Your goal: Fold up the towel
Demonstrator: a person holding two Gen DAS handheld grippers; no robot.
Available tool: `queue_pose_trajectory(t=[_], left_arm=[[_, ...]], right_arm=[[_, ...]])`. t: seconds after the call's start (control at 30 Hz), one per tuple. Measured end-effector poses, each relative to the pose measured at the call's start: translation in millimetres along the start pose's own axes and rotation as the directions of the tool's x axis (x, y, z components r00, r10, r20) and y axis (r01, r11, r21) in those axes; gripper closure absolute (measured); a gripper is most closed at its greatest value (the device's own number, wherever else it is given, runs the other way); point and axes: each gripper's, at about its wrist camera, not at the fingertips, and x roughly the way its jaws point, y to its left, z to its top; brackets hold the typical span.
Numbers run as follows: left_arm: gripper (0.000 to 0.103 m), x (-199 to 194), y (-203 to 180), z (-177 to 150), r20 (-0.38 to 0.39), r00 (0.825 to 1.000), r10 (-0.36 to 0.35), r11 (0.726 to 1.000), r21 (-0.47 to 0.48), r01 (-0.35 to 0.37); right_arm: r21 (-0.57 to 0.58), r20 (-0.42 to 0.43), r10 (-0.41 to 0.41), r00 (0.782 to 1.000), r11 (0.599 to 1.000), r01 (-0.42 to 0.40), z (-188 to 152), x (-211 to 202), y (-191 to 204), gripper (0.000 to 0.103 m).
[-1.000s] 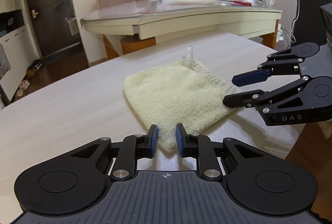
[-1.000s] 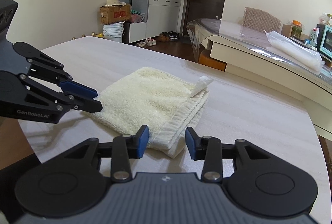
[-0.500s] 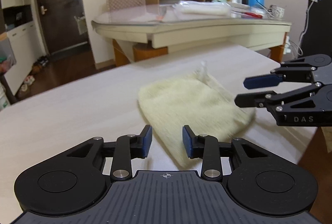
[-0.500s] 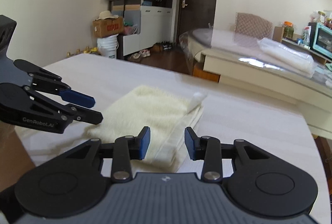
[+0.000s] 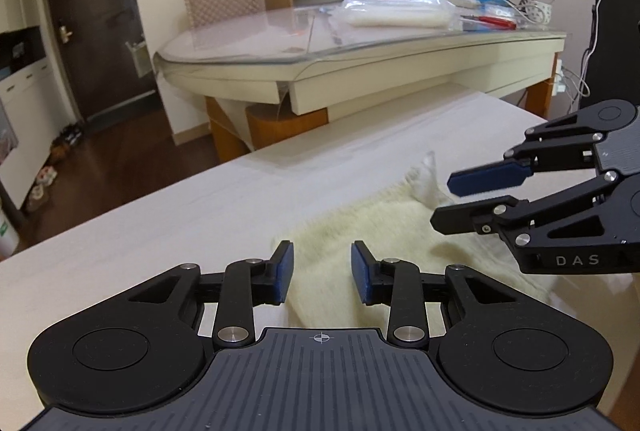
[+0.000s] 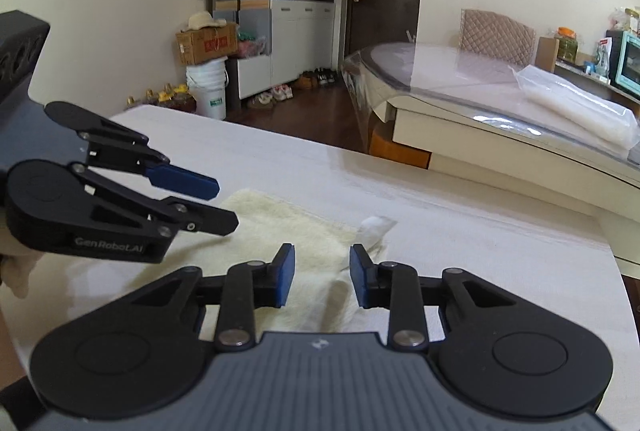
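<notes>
The towel [image 5: 384,231] lies folded on the white table [image 5: 160,227], now free of both grippers, which have backed off it. The left gripper [image 5: 322,277] hangs released; the right gripper [image 6: 322,279] is empty, its jaws closing. The fold looks finished.

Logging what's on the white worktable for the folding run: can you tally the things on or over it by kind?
Towel: 1
Grippers, left gripper and right gripper: 2
Total: 3

Left tongs [image 5: 322,279] gape empty; right tongs [image 6: 322,281], also empty, are closing.
</notes>
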Motion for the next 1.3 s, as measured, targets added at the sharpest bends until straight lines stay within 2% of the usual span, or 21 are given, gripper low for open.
queue_pose_trajectory(t=[0.07,0.43,0.6,0.73,0.8,0.87,1.0,1.1,1.17,1.3], left_arm=[[0.069,10,3,2,-0.013,1.0,0.0,1.0,0.002,0.0],[0.067,31,18,5,-0.031,0.998,0.048,0.999,-0.009,-0.048],[0.07,16,17,6,-0.007,0.996,0.085,0.996,-0.024,-0.085],[0.066,-4,15,-4,-0.014,0.996,0.092,0.994,-0.061,-0.093],[0.062,-13,12,-13,-0.024,0.995,0.099,0.991,-0.09,-0.101],[0.058,-19,9,-21,-0.038,0.994,0.1,0.988,-0.115,-0.104],[0.05,-29,5,-28,-0.041,0.993,0.11,0.984,-0.135,-0.115],[0.039,-37,-1,-31,-0.033,0.992,0.118,0.984,-0.131,-0.122],[0.024,-42,-5,-32,-0.021,0.993,0.116,0.984,-0.132,-0.118],[0.016,-53,-12,-35,0.003,0.996,0.085,0.984,-0.158,-0.083]], right_arm=[[0.01,-0.039,-0.004,0.999,1.0,0.004,0,12,-6,0.073],[-0.038,-0.042,-0.004,0.999,0.999,0.002,10,37,-6,0.072],[-0.001,-0.012,-0.004,1.0,1.0,0.004,7,21,-8,0.072],[0.067,0.02,-0.003,1.0,0.998,0.002,-6,-9,-6,0.071],[0.077,0.021,0.001,1.0,0.997,-0.002,-14,-19,-1,0.069],[0.089,0.019,0.006,1.0,0.996,-0.007,-21,-27,3,0.062],[0.125,0.023,0.005,1.0,0.992,-0.008,-30,-36,8,0.059],[0.142,0.021,0.002,1.0,0.99,-0.005,-35,-43,10,0.055],[0.145,0.022,-0.003,1.0,0.989,0.0,-36,-47,12,0.049],[0.148,0.026,-0.018,1.0,0.989,0.014,-39,-54,15,0.044]])
